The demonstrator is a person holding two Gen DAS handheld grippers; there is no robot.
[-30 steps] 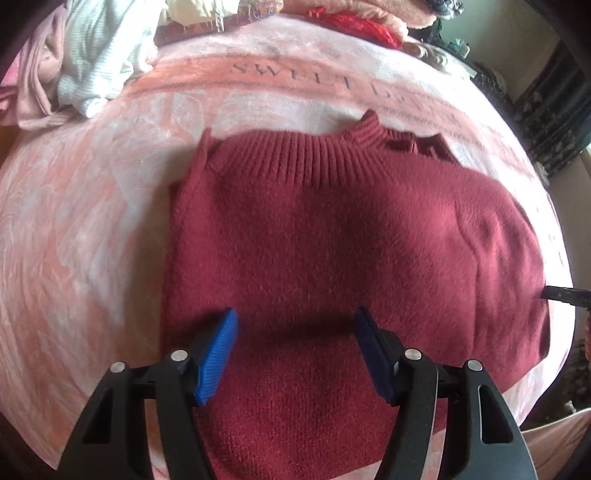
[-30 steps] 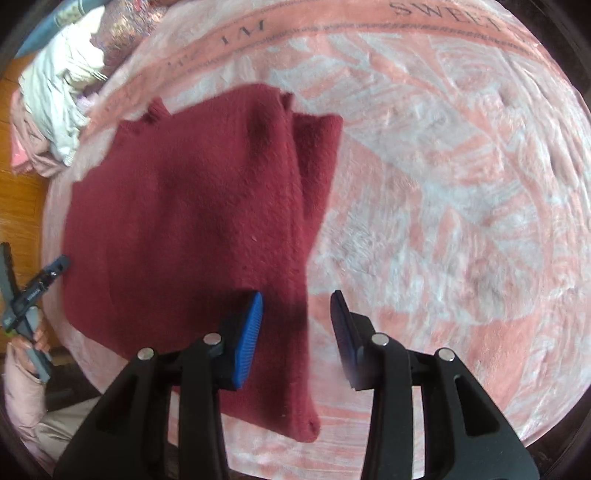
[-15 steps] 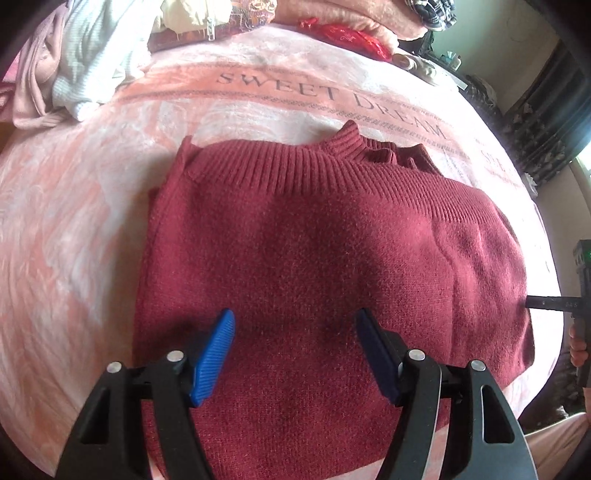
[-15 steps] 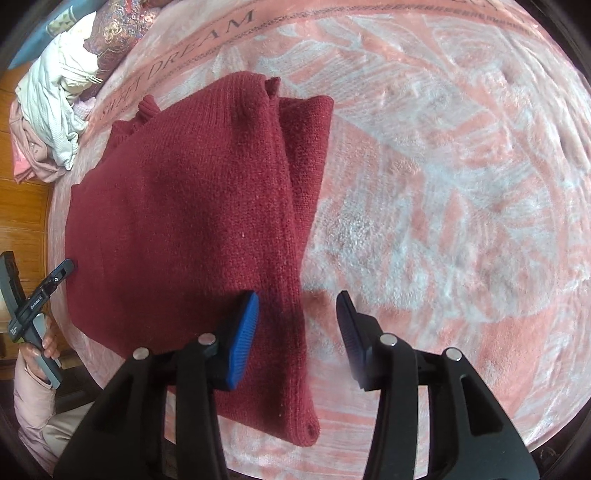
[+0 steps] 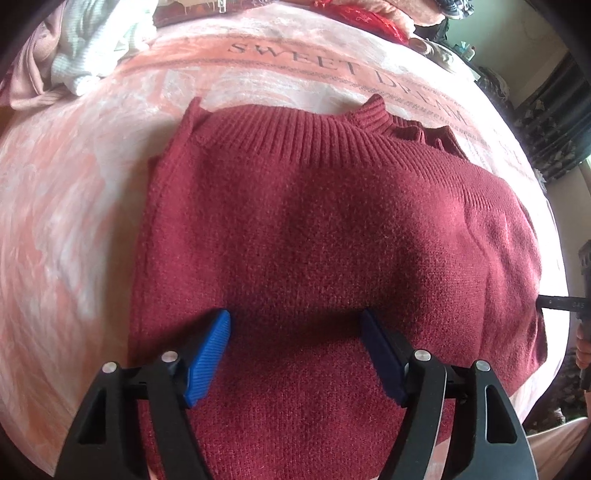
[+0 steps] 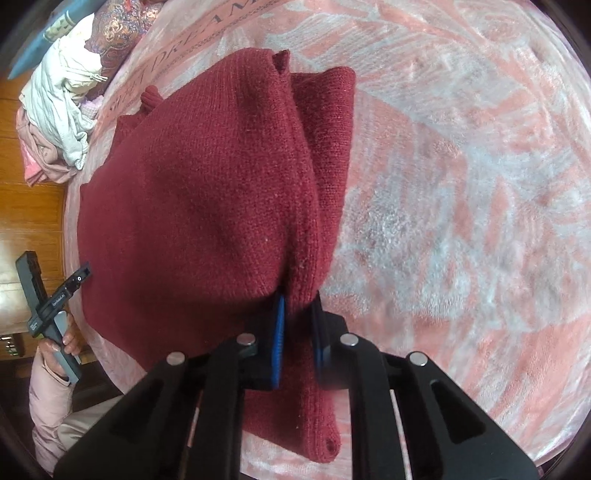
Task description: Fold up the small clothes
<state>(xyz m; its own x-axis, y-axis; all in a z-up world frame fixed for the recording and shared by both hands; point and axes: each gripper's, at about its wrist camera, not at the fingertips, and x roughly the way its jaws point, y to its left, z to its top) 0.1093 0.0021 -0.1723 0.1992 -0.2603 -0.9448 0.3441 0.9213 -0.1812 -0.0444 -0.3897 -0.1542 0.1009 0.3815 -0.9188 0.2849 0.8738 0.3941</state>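
A dark red knitted sweater [image 5: 332, 240] lies partly folded on a pink and white blanket [image 5: 74, 206], its ribbed collar toward the far side. My left gripper [image 5: 295, 325] is open, its blue pads spread just above the sweater's near half. In the right wrist view the sweater [image 6: 207, 192] fills the left centre. My right gripper [image 6: 299, 325] is shut on the sweater's folded right edge, the knit pinched between the pads and bunched upward. The left gripper's handle [image 6: 51, 295] shows at the far left, held in a hand.
A heap of white and pink clothes [image 5: 74, 51] sits at the blanket's far left, also in the right wrist view [image 6: 59, 110]. Red and pink items [image 5: 362, 14] lie at the far edge. Wooden floor [image 6: 33, 206] borders the bed. Bare blanket [image 6: 461, 184] lies right of the sweater.
My right gripper has moved forward onto the sweater's right edge and shut on it, lifting the fold. My left gripper has stayed open over the sweater, shifting slightly.
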